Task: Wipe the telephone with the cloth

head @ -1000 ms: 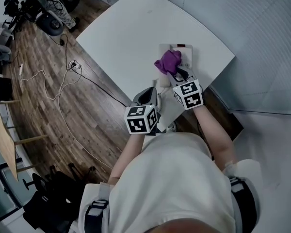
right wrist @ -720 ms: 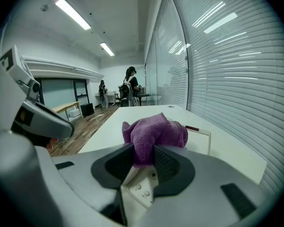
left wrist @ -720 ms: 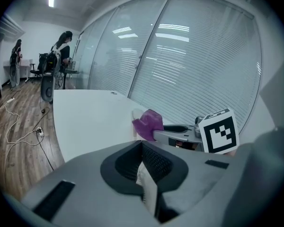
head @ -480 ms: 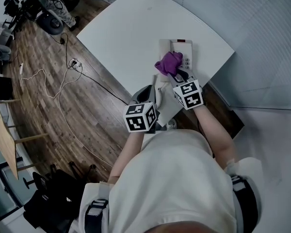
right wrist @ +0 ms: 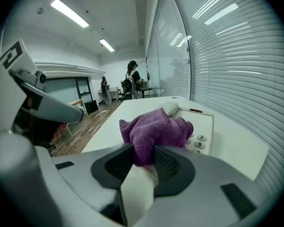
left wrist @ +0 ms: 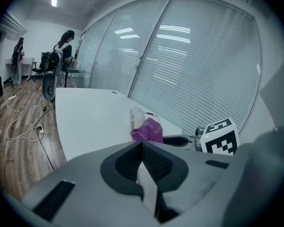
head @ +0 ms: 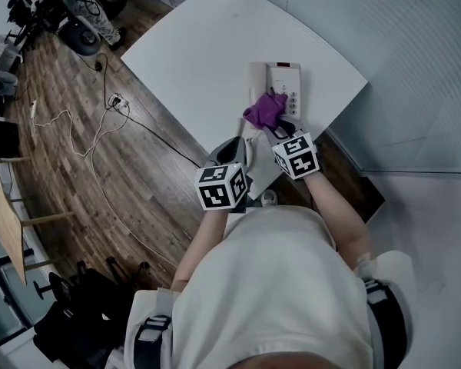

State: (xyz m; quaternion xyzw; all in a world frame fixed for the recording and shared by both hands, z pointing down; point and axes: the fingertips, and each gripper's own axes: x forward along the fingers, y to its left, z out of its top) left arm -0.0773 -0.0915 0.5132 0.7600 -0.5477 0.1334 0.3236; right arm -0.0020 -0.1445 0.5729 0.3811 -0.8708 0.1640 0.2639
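A white telephone [head: 283, 81] lies near the right edge of the white table [head: 200, 60]; in the right gripper view the telephone [right wrist: 201, 124] shows its keypad and handset. My right gripper [head: 280, 126] is shut on a bunched purple cloth [head: 266, 110], which rests on the telephone's near end, over the handset side. The purple cloth [right wrist: 154, 132] fills the jaws of the right gripper [right wrist: 144, 161]. My left gripper [head: 238, 151] hovers over the table's near edge, shut with nothing in it; from its own view the left gripper [left wrist: 143, 167] looks past the cloth [left wrist: 148, 131].
Wooden floor with trailing cables [head: 100, 129] lies left of the table. A glass wall with blinds [right wrist: 227, 65] runs along the table's right side. People and office chairs [left wrist: 57, 60] stand far off at the room's end.
My right gripper has drawn the cloth back toward me along the telephone, baring more of its far end and keypad. The left gripper has stayed put.
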